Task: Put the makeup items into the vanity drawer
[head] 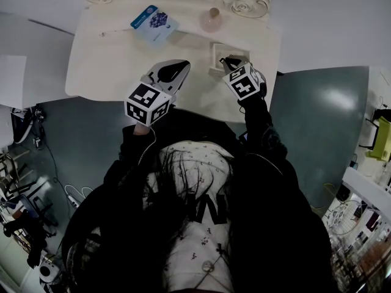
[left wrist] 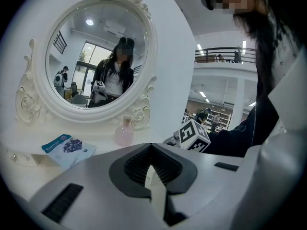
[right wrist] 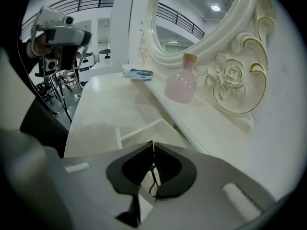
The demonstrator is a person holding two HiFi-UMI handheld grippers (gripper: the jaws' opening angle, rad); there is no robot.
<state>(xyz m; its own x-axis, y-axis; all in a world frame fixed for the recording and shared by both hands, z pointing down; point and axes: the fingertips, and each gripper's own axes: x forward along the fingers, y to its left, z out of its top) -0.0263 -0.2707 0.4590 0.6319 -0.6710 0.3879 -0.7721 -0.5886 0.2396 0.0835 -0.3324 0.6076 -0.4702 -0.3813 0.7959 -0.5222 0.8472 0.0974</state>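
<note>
**Two closed pairs of jaws over pale lacquer**

Left tool (head: 181,65) is clenched. Its ribbed black pads meet at the tips with nothing seen between them, and it hovers over the smooth cream tabletop (head: 104,66).

Right tool (head: 228,60) is clenched too, above the small rectangular drawer (head: 218,52), which stands open at the foot of the rear ledge. A thin dark wire-like line shows in the slit behind its tips, too fine to identify.

On that ledge a rounded, frosted pink bottle (head: 212,21) with a tan cap stands upright, just beside a carved rose on the frame of the oval mirror (left wrist: 96,56). A flat, glossy blue packet (head: 153,23) lies well to the bottle's left.

Around the vanity spreads a matte grey-green floor (head: 317,121). The mirror reflects a bright hall with tall windows.
</note>
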